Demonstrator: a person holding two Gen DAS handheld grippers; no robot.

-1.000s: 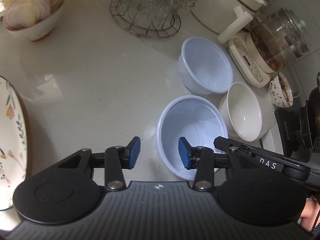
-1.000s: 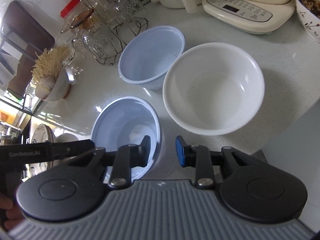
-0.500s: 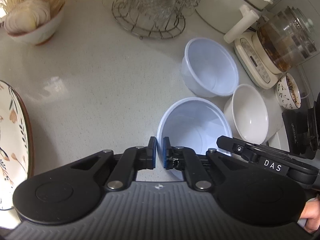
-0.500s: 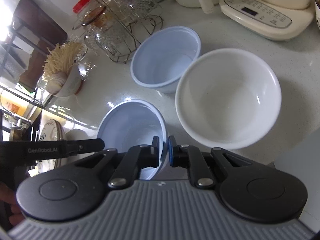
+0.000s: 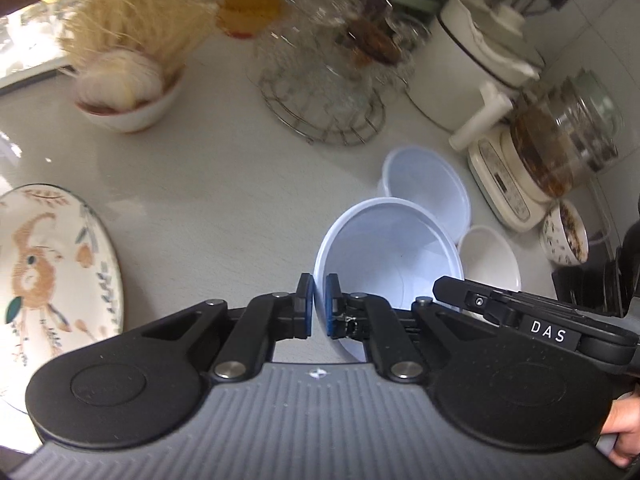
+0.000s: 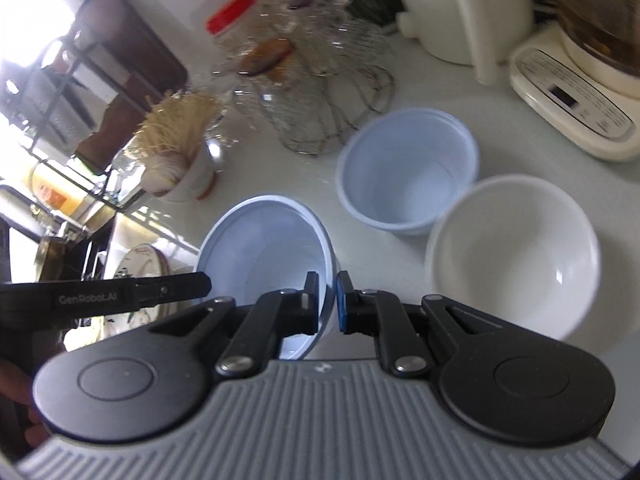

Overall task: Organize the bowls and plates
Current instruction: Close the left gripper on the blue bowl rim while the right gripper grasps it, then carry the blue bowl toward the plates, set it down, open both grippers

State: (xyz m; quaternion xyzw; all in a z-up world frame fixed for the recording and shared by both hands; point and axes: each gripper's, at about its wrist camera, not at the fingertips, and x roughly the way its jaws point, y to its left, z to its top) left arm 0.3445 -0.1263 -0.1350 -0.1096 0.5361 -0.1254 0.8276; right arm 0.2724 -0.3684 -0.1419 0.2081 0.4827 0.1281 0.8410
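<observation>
A pale blue plastic bowl point(image 5: 390, 248) hangs above the counter, held on both sides. My left gripper point(image 5: 319, 306) is shut on its left rim. My right gripper point(image 6: 328, 304) is shut on its right rim; the bowl also shows in the right wrist view point(image 6: 264, 248). A second pale blue bowl point(image 5: 426, 192) point(image 6: 408, 176) stands on the white counter behind it. A white ceramic bowl point(image 5: 490, 258) point(image 6: 512, 248) stands next to that one. A patterned plate point(image 5: 52, 276) lies at the left edge.
A wire rack of glassware point(image 5: 324, 80) stands at the back. A bowl of noodles point(image 5: 128, 76) is at the back left. A kettle on a cream base point(image 5: 520, 172), a white pot point(image 5: 472, 64) and a small patterned bowl point(image 5: 566, 236) line the right side.
Both grippers closed on the rim of the near blue bowl, then lifted it off the counter. The view has risen and tilted back.
</observation>
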